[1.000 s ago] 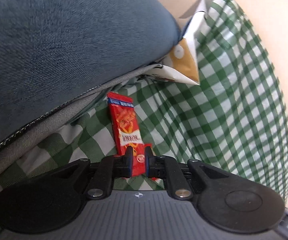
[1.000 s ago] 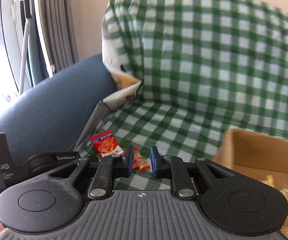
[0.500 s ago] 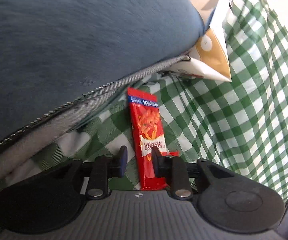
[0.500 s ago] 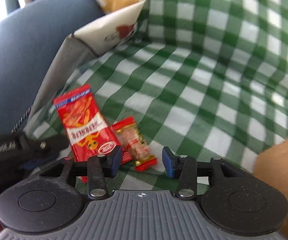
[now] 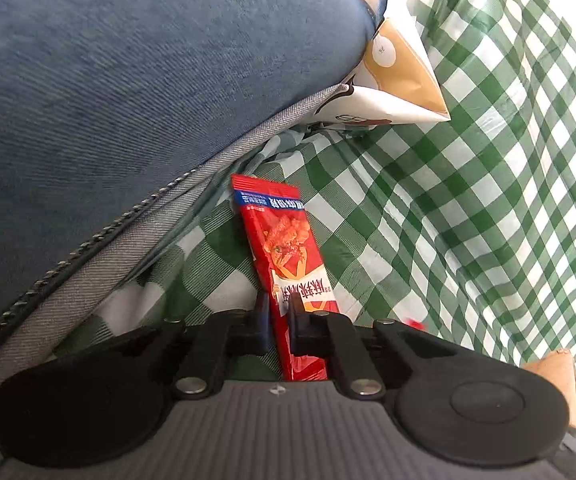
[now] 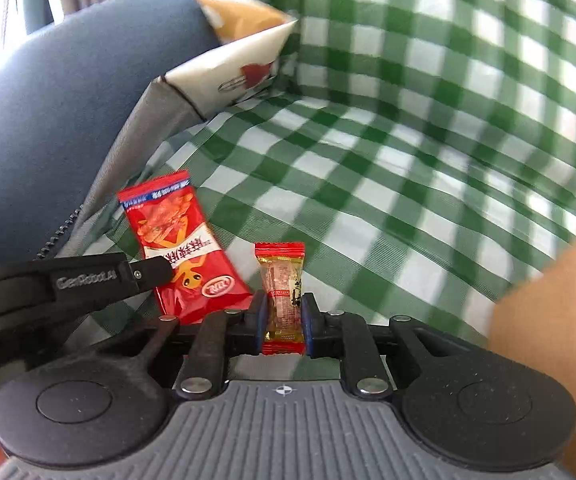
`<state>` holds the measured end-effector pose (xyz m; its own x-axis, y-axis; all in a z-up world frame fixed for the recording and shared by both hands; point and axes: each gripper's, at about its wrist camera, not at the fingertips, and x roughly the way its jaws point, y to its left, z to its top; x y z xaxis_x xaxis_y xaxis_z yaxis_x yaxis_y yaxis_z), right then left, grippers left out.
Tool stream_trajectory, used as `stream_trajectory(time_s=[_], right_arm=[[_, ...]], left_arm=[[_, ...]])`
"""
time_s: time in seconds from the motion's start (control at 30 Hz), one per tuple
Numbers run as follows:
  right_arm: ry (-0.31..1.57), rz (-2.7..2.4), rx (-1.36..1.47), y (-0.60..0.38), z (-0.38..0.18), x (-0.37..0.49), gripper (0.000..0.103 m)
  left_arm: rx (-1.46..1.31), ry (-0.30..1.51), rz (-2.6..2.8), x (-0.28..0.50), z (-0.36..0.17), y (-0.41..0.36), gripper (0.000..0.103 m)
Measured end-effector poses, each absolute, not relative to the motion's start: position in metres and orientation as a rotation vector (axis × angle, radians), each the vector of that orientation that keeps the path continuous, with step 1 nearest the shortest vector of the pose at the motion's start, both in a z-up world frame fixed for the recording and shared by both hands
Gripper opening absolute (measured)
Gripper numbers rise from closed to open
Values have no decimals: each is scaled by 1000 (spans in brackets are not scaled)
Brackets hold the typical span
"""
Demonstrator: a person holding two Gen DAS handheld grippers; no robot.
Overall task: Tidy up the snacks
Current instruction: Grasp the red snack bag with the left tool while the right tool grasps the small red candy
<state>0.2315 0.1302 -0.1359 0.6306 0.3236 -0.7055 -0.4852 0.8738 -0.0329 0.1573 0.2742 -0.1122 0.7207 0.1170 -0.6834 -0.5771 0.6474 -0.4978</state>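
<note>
Left gripper point(image 5: 279, 316) reads "GenRobot.AI"; fingers have just closed on red snack packet point(image 5: 284, 256), Chinese print, lying on checked cloth point(image 5: 467, 220). Right gripper point(image 6: 284, 316) fingers have just closed on small red-ended candy point(image 6: 282, 292), at packet's 3 o'clock. White-orange bag point(image 5: 399, 76) at 12.

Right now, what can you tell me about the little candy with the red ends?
The little candy is a small packet in shiny crinkly plastic: see-through in the middle over a brownish bar, with red crimped ends and a red label. It points away from the camera, pinched at its sides in the closed jaws of the right gripper, over the green checked cloth. The bigger red snack packet lies just beside it; I can't tell if they touch.
</note>
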Motion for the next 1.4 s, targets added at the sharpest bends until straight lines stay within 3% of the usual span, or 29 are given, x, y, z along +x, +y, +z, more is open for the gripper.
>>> stream_trajectory(time_s=[0.33, 0.57, 0.97, 1.03, 1.1, 1.23, 1.3, 1.4], right_arm=[[692, 485, -196, 61, -107, 97, 18], [680, 533, -226, 35, -122, 9, 18], [780, 471, -225, 5, -172, -35, 19], [797, 453, -224, 2, -179, -30, 19], [825, 439, -222, -1, -185, -30, 19], [831, 445, -248, -1, -191, -29, 19], [823, 448, -263, -1, -193, -29, 20], [821, 452, -266, -3, -193, -31, 20]], left_arm=[[-716, 813, 243, 122, -98, 270, 7], [-488, 929, 77, 76, -82, 236, 7], [-330, 1021, 81, -10, -91, 177, 10], [-374, 969, 130, -20, -92, 179, 15], [-404, 944, 167, -25, -95, 177, 34], [-303, 883, 174, -20, -90, 154, 60], [-232, 877, 188, -15, -92, 139, 82], [-162, 924, 211, -8, -101, 124, 84]])
